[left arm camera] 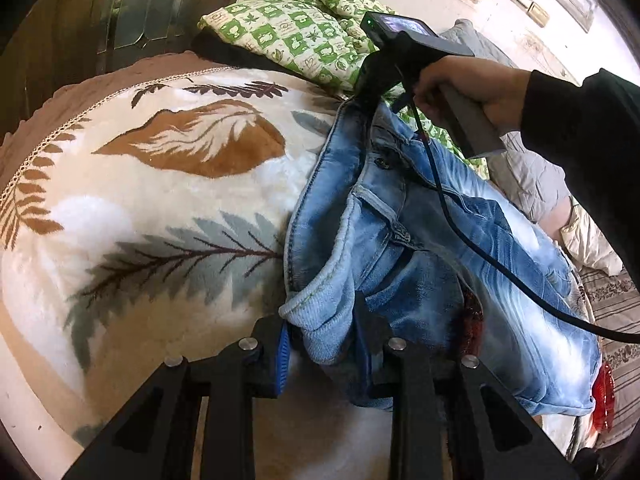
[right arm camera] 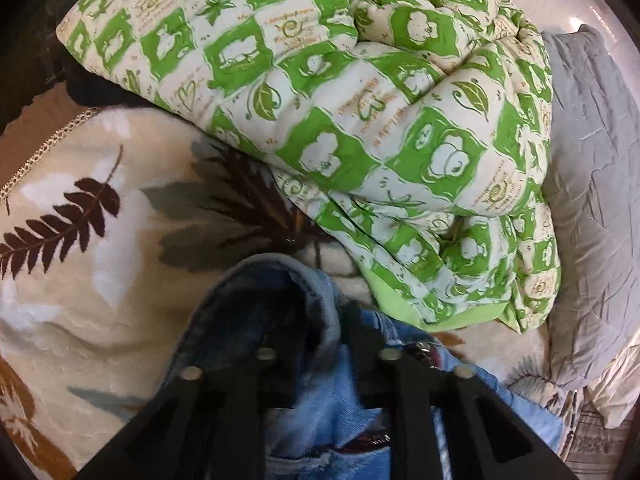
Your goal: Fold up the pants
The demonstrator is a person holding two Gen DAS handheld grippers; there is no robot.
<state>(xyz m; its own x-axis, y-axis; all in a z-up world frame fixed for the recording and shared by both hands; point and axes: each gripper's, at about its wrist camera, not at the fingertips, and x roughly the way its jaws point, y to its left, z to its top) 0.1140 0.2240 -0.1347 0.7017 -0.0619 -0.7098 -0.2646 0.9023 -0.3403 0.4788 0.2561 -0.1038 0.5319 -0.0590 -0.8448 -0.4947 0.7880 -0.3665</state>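
Light blue jeans (left arm camera: 440,240) lie bunched on a cream leaf-patterned blanket (left arm camera: 160,200) on the bed. My left gripper (left arm camera: 322,344) is shut on a folded hem of the jeans, held between its blue pads (left arm camera: 282,360). My right gripper (left arm camera: 362,96), held in a hand, grips the waistband end of the jeans at the far side. In the right wrist view the right gripper (right arm camera: 320,320) is shut on the jeans' waistband (right arm camera: 280,300), with the denim draped over its fingers. The metal button (right arm camera: 424,348) shows beside it.
A green and white checked quilt (right arm camera: 360,100) is piled at the head of the bed. A grey pillow (right arm camera: 592,200) lies to its right. A black cable (left arm camera: 480,248) runs across the jeans. A dark wooden headboard (left arm camera: 80,20) stands at the far left.
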